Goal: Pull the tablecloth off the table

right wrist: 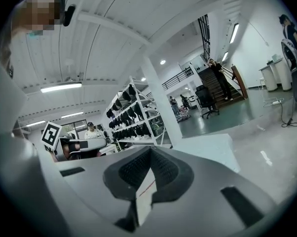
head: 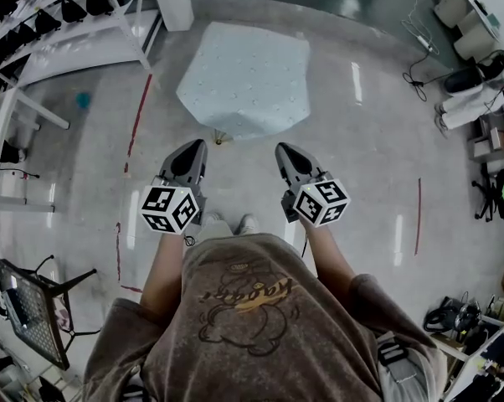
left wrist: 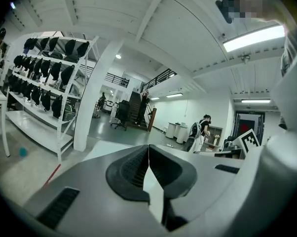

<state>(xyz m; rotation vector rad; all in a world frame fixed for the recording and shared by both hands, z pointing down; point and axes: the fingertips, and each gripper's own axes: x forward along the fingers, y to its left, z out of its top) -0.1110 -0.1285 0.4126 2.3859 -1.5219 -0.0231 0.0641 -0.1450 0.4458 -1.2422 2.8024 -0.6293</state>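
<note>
Tablecloth [head: 245,78] pale blue | left claw [head: 197,144], right claw [head: 282,147] closed | shirt print [head: 250,296] unreadable

The glossy grey floor [head: 378,141] is marked with red tape lines [head: 137,115]. A white pillar [left wrist: 94,93] stands beside white shelves [left wrist: 45,83] hung with dark items. Long lamps [left wrist: 252,37] glow on the white beamed ceiling [left wrist: 178,38]. A dark staircase [left wrist: 134,107] rises behind an office chair [left wrist: 122,113].
</note>
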